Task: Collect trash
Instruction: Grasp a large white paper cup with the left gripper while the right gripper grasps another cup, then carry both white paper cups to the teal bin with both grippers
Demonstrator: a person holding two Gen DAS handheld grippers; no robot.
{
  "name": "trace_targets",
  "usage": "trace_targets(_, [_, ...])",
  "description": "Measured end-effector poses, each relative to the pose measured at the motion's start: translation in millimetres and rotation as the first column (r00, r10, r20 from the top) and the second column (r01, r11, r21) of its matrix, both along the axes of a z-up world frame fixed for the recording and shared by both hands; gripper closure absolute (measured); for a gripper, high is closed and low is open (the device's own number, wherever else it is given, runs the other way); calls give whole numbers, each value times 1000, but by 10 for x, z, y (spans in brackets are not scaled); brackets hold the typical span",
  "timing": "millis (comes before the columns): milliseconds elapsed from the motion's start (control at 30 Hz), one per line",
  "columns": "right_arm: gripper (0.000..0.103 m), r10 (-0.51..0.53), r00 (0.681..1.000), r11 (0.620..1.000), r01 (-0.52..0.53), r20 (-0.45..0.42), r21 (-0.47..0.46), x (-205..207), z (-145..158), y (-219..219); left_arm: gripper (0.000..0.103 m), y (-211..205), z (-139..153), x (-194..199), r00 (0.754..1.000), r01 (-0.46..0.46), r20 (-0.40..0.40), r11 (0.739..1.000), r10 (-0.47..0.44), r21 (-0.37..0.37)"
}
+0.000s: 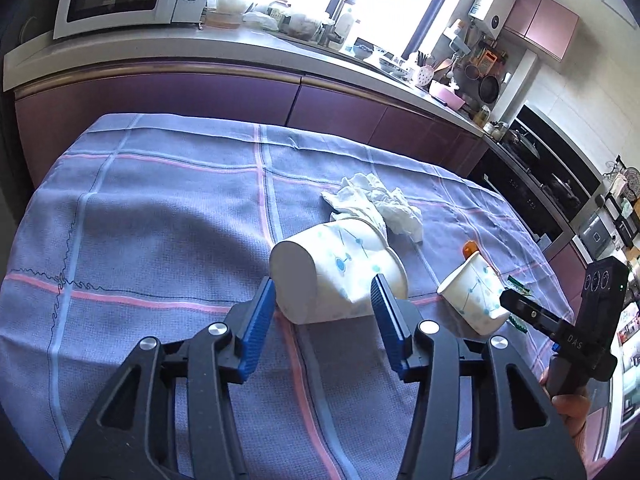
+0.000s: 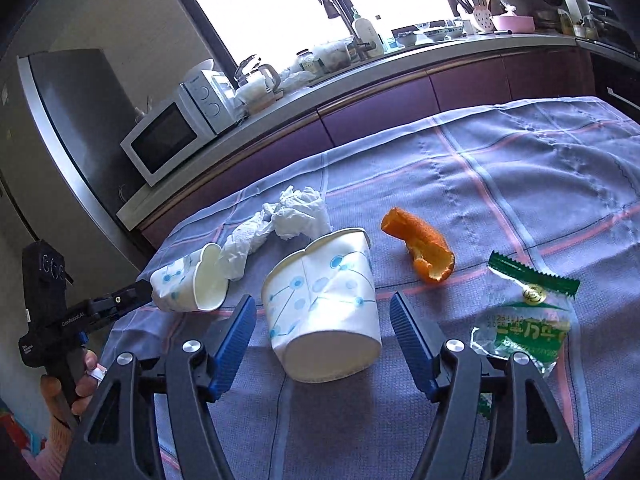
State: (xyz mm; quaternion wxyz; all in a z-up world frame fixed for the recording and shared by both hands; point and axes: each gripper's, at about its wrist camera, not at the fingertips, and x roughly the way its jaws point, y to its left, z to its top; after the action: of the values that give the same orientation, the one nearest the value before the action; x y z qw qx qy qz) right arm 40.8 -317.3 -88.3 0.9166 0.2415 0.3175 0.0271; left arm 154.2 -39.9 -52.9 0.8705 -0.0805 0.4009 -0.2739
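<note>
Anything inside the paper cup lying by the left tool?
The right wrist view looks into the mouth of the paper cup: white inner wall, nothing visible inside. The crumpled tissue lies at the rim, outside. The deepest part near the base isn't visible.

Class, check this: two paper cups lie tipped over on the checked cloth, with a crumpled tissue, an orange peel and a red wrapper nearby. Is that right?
One detail is wrong: the wrapper is green and clear, not red, as the right wrist view shows. The two paper cups, the tissue and the orange peel are as stated.
</note>
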Motion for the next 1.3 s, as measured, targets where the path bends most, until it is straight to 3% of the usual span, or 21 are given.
trace_targets(300, [36,45,999,999,-44,-24,32,80,-93,32,59,-141,-112,189,998,-17,-62,1000,18,14])
trace_targets(367, [43,52,998,998,-51,-30,39,83,-111,30,65,-166,-134,204,998,-15,-68,1000,17,17])
trace_targets(467, [46,58,998,997,-56,-30,53,68,-128,16,67,-190,-146,186,998,-13,-65,1000,14,17])
trace_targets(500, [52,60,998,997,-58,-28,52,67,-118,15,68,-198,-151,187,998,-13,-64,1000,14,19])
trace_targets(1300, [53,167,985,982,-170,42,85,129,67,335,82,113,-28,-232,1000,-18,1,1000,18,-5])
